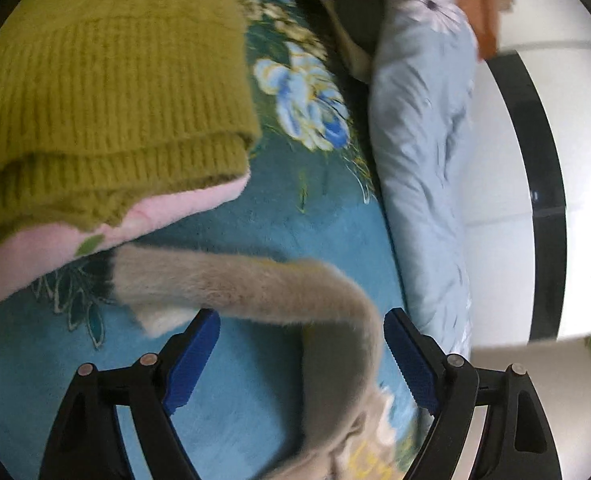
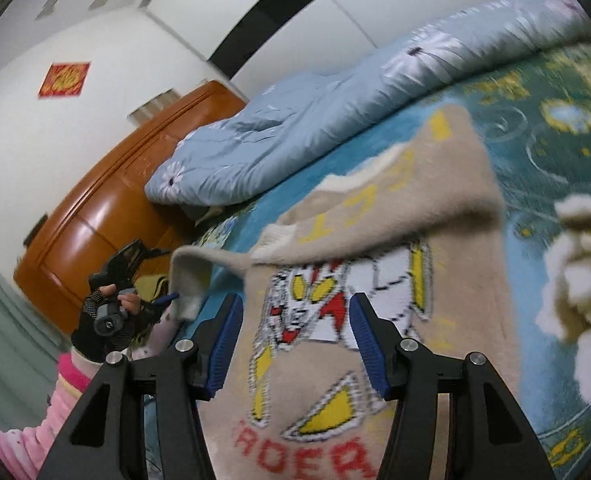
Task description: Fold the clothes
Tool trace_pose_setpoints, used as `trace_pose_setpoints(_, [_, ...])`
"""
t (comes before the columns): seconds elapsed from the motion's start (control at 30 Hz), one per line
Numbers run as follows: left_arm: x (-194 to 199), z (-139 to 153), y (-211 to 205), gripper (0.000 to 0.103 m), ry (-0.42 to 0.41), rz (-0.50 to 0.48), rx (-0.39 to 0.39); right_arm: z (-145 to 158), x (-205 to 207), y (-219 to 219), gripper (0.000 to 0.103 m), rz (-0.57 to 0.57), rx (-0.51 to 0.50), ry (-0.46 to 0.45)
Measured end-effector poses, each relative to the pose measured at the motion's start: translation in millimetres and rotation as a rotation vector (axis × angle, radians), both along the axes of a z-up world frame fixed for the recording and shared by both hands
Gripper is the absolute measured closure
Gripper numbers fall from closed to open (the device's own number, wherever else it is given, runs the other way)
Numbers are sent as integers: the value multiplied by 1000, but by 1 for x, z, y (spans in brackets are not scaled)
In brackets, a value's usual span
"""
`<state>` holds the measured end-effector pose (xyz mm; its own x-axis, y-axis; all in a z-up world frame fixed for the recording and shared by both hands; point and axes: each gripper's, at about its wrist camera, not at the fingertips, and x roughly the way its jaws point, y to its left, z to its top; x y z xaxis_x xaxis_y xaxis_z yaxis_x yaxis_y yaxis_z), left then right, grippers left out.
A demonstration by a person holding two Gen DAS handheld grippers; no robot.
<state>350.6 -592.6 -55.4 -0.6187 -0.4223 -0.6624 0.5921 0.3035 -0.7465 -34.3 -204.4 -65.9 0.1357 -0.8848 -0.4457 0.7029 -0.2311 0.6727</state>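
A beige fuzzy sweater (image 2: 375,280) with a cartoon print lies on the blue floral bedspread (image 1: 295,216). Its sleeve (image 1: 255,284) is folded across and hangs between the jaws of my left gripper (image 1: 301,344), which is open. My right gripper (image 2: 295,328) is open just above the sweater's printed front. In the right wrist view the left gripper (image 2: 171,298) shows at the sleeve's cuff (image 2: 191,280). A folded olive knit sweater (image 1: 107,92) lies on a pink garment (image 1: 95,232) at upper left.
A rolled light-blue quilt (image 1: 419,140) runs along the bed's far side, also in the right wrist view (image 2: 295,128). A brown wooden headboard (image 2: 107,200) stands beyond it. White wardrobe doors with a black stripe (image 1: 535,128) stand at right.
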Motion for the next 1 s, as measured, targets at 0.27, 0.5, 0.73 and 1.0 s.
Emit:
trace_pose_setpoints(0.27, [9, -43, 6, 16, 126, 138, 148, -13, -3, 5, 46, 42, -10, -53])
trace_pose_setpoints(0.5, [-7, -18, 10, 70, -25, 37, -27, -18, 5, 1, 46, 88, 2, -66])
trace_pose_setpoints(0.73, [-26, 19, 12, 92, -189, -111, -196, -20, 4, 2, 46, 93, 1, -79])
trace_pose_setpoints(1.0, [-56, 69, 65, 93, -425, -341, -610, -22, 2, 3, 46, 92, -1, -92])
